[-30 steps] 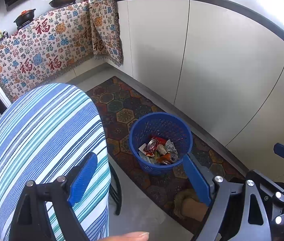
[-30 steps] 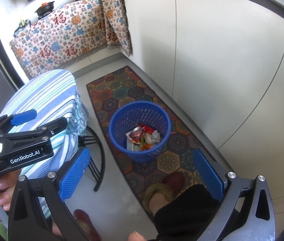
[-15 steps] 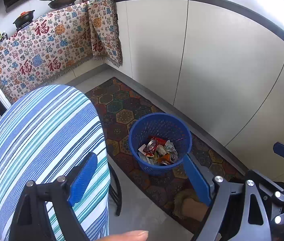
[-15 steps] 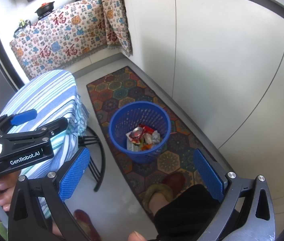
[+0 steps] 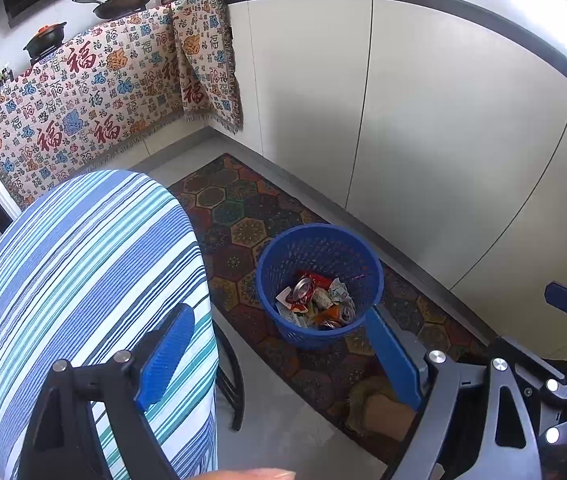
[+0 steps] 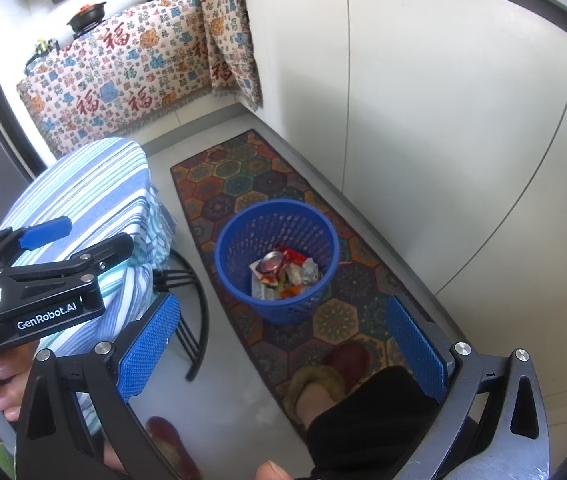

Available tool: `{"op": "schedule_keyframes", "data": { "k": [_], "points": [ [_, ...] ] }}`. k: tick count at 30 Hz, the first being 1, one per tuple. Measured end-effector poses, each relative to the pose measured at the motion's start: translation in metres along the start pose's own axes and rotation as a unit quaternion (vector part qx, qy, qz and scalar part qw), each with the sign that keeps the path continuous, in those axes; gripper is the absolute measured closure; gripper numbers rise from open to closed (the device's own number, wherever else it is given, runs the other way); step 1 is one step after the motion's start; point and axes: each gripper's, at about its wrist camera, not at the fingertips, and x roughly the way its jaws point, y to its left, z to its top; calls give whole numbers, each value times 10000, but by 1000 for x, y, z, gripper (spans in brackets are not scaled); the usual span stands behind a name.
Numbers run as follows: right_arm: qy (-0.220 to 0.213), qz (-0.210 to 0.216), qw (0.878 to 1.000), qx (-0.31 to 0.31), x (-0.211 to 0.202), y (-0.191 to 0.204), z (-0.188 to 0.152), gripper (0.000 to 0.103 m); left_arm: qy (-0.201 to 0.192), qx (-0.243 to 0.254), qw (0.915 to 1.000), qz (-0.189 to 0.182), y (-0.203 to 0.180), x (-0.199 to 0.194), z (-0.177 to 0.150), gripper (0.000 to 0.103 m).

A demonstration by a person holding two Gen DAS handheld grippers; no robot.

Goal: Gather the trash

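Nothing has changed over the last second: both grippers hold the same position, and the scene matches the earlier views in every visible detail.

Left gripper (image 5: 279, 344): jaws stand wide apart, nothing between them. It points down toward the floor, with the striped bench (image 5: 83, 280) at its 9 o'clock.

Right gripper (image 6: 283, 344): jaws stand wide apart, nothing between them. It also points down at the floor.

The blue basket (image 6: 277, 260) stands upright on the patterned rug (image 6: 243, 184), at the 12 o'clock of both grippers and well apart from them. It holds the trash (image 6: 283, 272): a crushed can, wrappers and crumpled paper, lying at the bottom, well below the rim.

The striped bench top shows no loose items in either view. No loose trash is visible on the rug or on the bare floor (image 6: 223, 400). A slippered foot (image 6: 315, 384) rests at the rug's near end.

Assessment: with both grippers empty and motionless, all visible trash inside the basket and none outside it, the collection appears complete or paused. Any further step would require trash that lies outside these views.
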Motion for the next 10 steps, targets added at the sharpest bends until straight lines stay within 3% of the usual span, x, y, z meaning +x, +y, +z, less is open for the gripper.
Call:
{"op": "schedule_keyframes", "data": {
  "k": [10],
  "points": [
    [41, -3, 10000, 19, 3, 0, -1, 0, -34, -3, 10000, -58, 4, 2, -3, 14]
  ]
}}
